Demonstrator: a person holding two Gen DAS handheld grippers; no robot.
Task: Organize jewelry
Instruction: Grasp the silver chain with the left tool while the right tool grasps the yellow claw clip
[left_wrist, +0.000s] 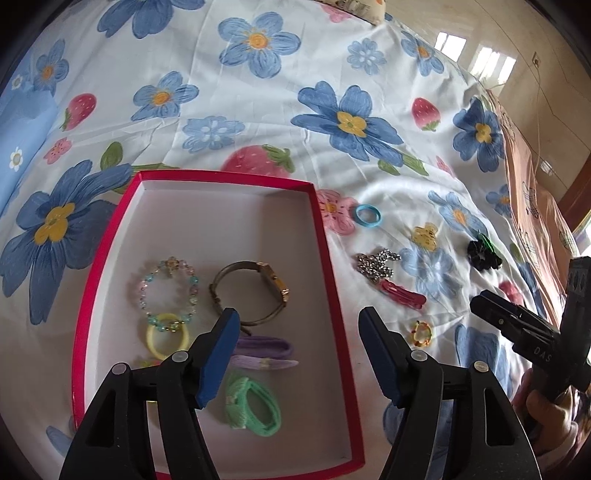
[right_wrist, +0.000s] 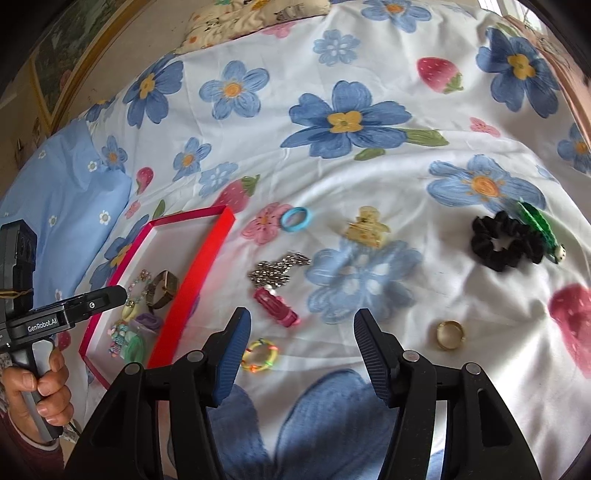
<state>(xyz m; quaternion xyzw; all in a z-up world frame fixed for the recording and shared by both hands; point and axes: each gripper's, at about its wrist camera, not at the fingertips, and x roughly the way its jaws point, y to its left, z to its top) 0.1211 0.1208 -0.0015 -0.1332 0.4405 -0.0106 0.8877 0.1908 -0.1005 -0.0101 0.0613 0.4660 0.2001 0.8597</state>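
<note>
A red-rimmed box (left_wrist: 328, 273) with a white floor lies on the flowered sheet. It holds a bead bracelet (left_wrist: 168, 288), a watch (left_wrist: 255, 291), a yellow tie (left_wrist: 166, 336), purple ties (left_wrist: 264, 349) and a green tie (left_wrist: 251, 406). My left gripper (left_wrist: 299, 350) is open and empty above the box's right side. My right gripper (right_wrist: 301, 354) is open and empty above the sheet. On the sheet lie a chain (right_wrist: 277, 273), a pink clip (right_wrist: 277, 306), a multicolour ring (right_wrist: 260, 356), a gold ring (right_wrist: 450, 334), a blue tie (right_wrist: 294, 218), a yellow claw clip (right_wrist: 365, 227) and a black scrunchie (right_wrist: 506, 240).
A green clip (right_wrist: 541, 229) lies against the scrunchie. A blue pillow (right_wrist: 55, 177) lies left of the box (right_wrist: 207, 258). A patterned cushion (right_wrist: 251, 14) sits at the far edge of the bed. The floor shows beyond the bed's right side (left_wrist: 546, 92).
</note>
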